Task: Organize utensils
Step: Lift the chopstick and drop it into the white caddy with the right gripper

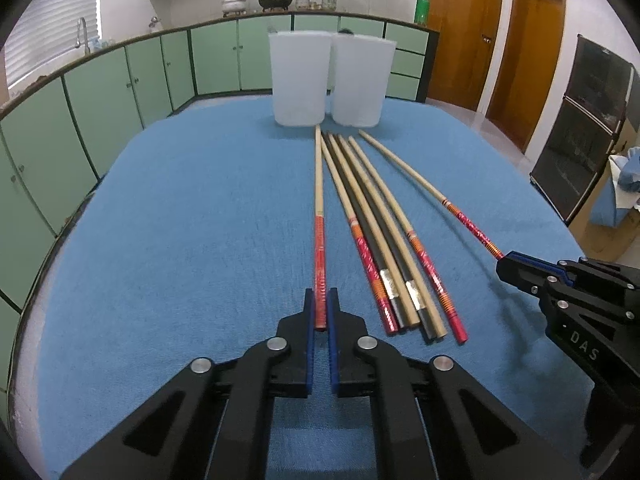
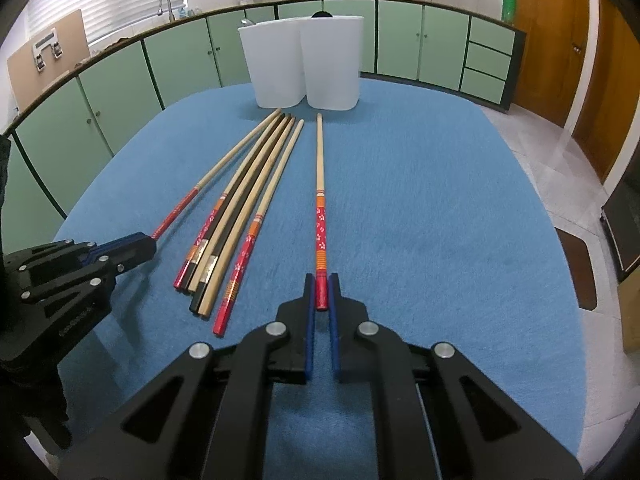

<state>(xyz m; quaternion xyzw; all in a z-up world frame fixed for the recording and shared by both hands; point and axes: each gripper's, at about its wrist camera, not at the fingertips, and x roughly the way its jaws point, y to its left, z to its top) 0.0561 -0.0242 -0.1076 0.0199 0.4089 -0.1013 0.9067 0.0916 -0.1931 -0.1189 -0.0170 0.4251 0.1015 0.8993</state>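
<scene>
Several long chopsticks (image 1: 376,216) lie side by side on the blue cloth, tips toward two white plastic containers (image 1: 298,80) at the far edge. My left gripper (image 1: 321,300) is shut on the red end of the leftmost chopstick (image 1: 319,184), which rests on the cloth. My right gripper (image 2: 322,284) is shut on the red end of the rightmost chopstick (image 2: 320,168), lying apart from the bundle (image 2: 236,208). The right gripper also shows in the left wrist view (image 1: 508,266), and the left gripper in the right wrist view (image 2: 144,244).
The blue-covered table (image 1: 180,220) ends close behind the containers (image 2: 304,64). Green cabinets (image 1: 120,84) line the far wall with a sink tap. Wooden doors (image 1: 464,32) stand at the right. A dark cabinet (image 1: 580,128) stands beside the table.
</scene>
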